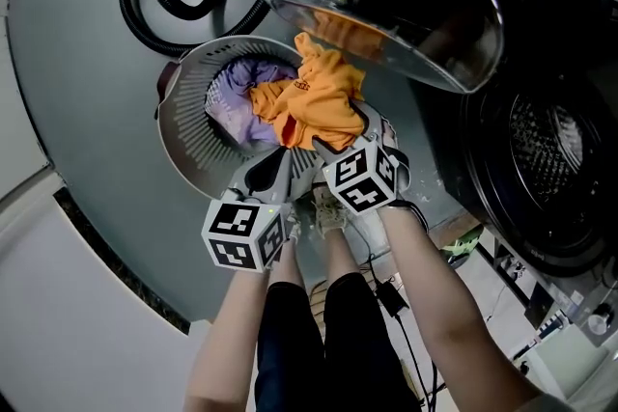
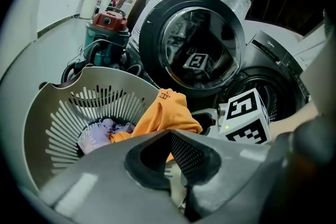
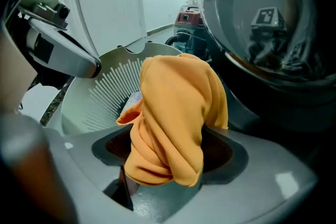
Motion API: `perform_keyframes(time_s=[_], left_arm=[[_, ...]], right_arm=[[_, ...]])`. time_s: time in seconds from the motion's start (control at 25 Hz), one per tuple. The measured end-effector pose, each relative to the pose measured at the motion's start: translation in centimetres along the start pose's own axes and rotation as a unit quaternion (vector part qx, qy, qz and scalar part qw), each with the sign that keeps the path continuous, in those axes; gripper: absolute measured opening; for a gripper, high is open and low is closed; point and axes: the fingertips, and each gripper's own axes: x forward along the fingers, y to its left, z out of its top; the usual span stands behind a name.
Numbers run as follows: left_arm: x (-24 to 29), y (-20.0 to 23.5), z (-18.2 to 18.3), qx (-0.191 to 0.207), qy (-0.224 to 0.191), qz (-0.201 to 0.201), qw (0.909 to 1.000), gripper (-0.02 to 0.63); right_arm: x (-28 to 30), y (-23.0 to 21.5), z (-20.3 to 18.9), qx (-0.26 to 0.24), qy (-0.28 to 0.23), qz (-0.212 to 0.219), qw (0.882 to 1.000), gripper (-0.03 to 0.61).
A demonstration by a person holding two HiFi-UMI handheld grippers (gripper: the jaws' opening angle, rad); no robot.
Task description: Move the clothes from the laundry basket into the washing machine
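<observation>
Right gripper [image 1: 352, 132] clamped on an orange garment [image 1: 314, 101], garment hanging above the laundry basket [image 1: 179, 116] rim, just under the open washing machine door [image 1: 406, 5], left gripper [image 2: 169, 132] jaws together and empty beside it, lilac garment [image 1: 237, 92] in basket

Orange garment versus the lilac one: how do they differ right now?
The orange garment is clamped in the right gripper's jaws and raised at the basket rim, while the lilac garment lies ungripped on the basket floor. The orange garment hangs bunched and draped, and partly covers the lilac garment, which lies flatter. Both are crumpled cloth, and neither is in the washer yet.
</observation>
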Motion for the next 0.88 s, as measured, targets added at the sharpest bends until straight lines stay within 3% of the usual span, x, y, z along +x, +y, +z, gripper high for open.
perform_keyframes(time_s=[0.12,0.16,0.56,0.88], left_arm=[[0.0,0.3,0.1,-0.003,-0.001,0.000,1.0000,0.002],[-0.2,0.3,0.2,-0.002,-0.002,0.001,1.0000,0.002],[-2.0,-1.2,2.6,0.019,-0.012,-0.009,0.9997,0.002],[-3.0,-4.6,4.6,0.065,-0.001,-0.033,0.9974,0.002]], right_arm=[[0.0,-1.1,0.2,0.046,0.002,-0.010,0.999,0.281],[-0.1,-1.3,0.3,0.058,0.003,-0.012,0.998,0.261],[-4.0,-1.5,1.3,0.106,-0.026,-0.046,0.993,0.140],[-12.0,-1.9,2.0,0.173,-0.104,-0.060,0.978,0.126]])
